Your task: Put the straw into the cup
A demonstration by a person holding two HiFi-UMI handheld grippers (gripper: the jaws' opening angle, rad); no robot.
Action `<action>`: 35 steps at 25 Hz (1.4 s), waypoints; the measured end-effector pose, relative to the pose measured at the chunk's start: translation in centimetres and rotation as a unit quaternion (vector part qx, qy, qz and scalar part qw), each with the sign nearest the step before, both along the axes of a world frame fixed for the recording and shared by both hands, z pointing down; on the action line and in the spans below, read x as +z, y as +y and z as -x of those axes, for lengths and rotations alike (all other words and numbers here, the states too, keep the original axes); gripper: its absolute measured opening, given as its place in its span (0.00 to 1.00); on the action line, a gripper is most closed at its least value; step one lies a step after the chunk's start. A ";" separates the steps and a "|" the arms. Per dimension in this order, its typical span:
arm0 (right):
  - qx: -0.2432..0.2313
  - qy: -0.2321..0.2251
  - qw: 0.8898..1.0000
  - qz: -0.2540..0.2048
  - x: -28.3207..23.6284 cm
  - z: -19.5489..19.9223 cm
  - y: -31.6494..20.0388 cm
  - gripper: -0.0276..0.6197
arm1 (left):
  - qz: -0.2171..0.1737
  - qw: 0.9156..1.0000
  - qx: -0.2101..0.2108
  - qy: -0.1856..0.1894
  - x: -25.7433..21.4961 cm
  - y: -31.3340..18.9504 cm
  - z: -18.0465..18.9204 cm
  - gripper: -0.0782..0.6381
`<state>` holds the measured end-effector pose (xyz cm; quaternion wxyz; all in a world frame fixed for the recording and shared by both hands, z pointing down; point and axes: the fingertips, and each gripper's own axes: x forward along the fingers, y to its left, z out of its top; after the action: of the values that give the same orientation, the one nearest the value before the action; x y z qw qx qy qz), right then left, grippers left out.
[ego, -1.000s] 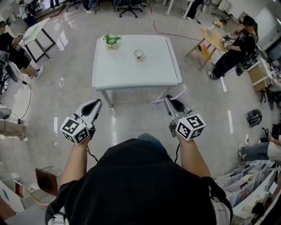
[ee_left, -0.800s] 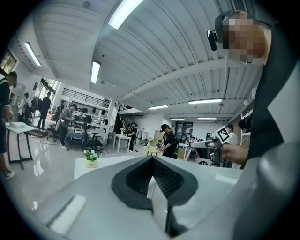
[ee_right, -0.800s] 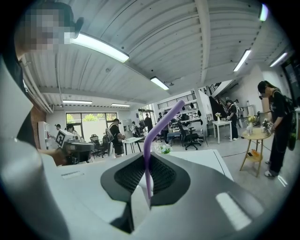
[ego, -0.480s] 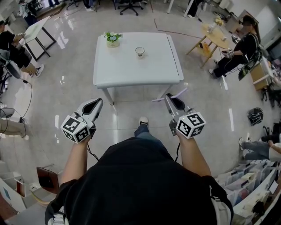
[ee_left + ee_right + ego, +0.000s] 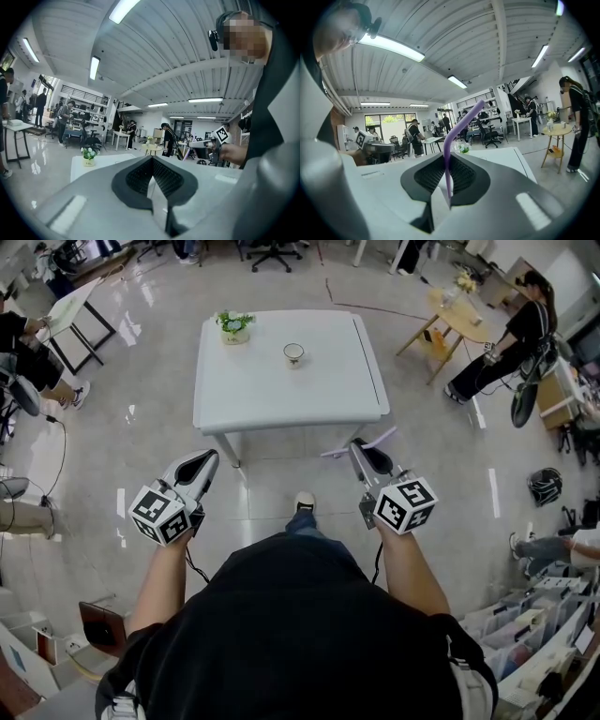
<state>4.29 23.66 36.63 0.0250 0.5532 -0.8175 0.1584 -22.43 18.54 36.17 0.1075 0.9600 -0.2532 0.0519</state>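
Zero real shift of either gripper since a second ago; new on floor between them: shoe (image 5: 305, 500). Right gripper (image 5: 360, 449) clenched on purple straw (image 5: 446, 154), gripped near lower end, rest rising past fingertips, then bent over. Left gripper (image 5: 202, 461) pinched shut, nothing between. Well ahead: cup (image 5: 294, 354) on white table (image 5: 281, 395), near flowerpot (image 5: 233, 327), well apart from straw.

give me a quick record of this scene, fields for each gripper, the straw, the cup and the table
left gripper: jaws together, nothing between them
right gripper: shut on the straw
straw: purple, bent near its top, not yet in the cup
cup: upright on the table, well ahead of both grippers
table: white, in front of the person
flower pot: on the table, left of the cup
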 end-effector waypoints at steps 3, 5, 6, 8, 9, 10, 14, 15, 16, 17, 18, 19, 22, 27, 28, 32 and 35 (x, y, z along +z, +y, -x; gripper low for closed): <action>0.000 -0.002 1.000 0.002 0.2 -0.6 -1.0 0.13 | 0.004 1.000 -0.001 -0.004 0.4 -0.8 -0.5 0.11; 0.000 -0.003 1.000 0.004 0.4 -1.1 -1.9 0.13 | 0.008 1.000 -0.003 -0.005 0.7 -1.7 -0.9 0.11; 0.000 -0.003 1.000 0.005 0.5 -1.4 -2.3 0.13 | 0.010 1.000 -0.004 -0.005 0.8 -2.1 -1.2 0.11; 0.000 0.002 1.000 0.007 0.8 -1.9 -3.3 0.13 | 0.013 1.000 -0.005 -0.006 1.1 -3.0 -1.7 0.11; -0.001 0.005 1.000 0.008 1.0 -2.1 -3.8 0.13 | 0.014 1.000 -0.006 -0.006 1.2 -3.4 -1.9 0.11; -0.003 0.007 1.000 0.008 1.1 -2.2 -4.2 0.13 | 0.015 1.000 -0.007 -0.007 1.4 -3.8 -2.0 0.11; -0.008 0.005 1.000 0.012 1.5 -2.7 -5.8 0.13 | 0.020 1.000 -0.010 -0.008 1.9 -5.1 -2.7 0.11; -0.009 0.005 1.000 0.014 1.6 -2.9 -6.1 0.13 | 0.022 1.000 -0.010 -0.008 1.9 -5.5 -2.9 0.11; -0.009 0.004 1.000 0.015 1.7 -3.1 -6.5 0.13 | 0.023 1.000 -0.011 -0.008 2.0 -5.9 -3.2 0.11; -0.010 0.004 1.000 0.016 1.8 -3.3 -6.9 0.13 | 0.024 1.000 -0.011 -0.008 2.1 -6.3 -3.4 0.11; -0.010 0.004 1.000 0.017 1.8 -3.5 -7.4 0.13 | 0.025 1.000 -0.011 -0.008 2.1 -6.6 -3.7 0.11; -0.011 0.004 1.000 0.017 1.8 -3.8 -7.8 0.13 | 0.026 1.000 -0.012 -0.008 2.2 -7.0 -3.9 0.11; -0.013 0.004 1.000 0.020 1.9 -4.4 -8.9 0.13 | 0.030 0.999 -0.011 -0.008 2.4 -8.1 -4.8 0.11; -0.018 0.003 0.999 0.027 2.5 -5.3 -11.3 0.13 | 0.036 0.999 -0.014 -0.009 3.0 -10.1 -5.8 0.11; -0.019 0.003 0.999 0.028 2.6 -5.4 -11.8 0.13 | 0.038 0.999 -0.015 -0.009 3.1 -10.5 -5.9 0.11; -0.024 0.002 0.999 0.033 3.0 -5.7 -13.8 0.13 | 0.044 0.999 -0.021 -0.011 3.6 -12.2 -6.0 0.11; -0.029 0.001 0.999 0.037 3.4 -6.1 -15.0 0.13 | 0.048 0.998 -0.025 -0.012 3.9 -13.1 -6.5 0.11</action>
<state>10.37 8.65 40.03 0.0512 0.5279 -0.8268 0.1870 -15.90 5.39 40.10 0.1512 0.9464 -0.2758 0.0731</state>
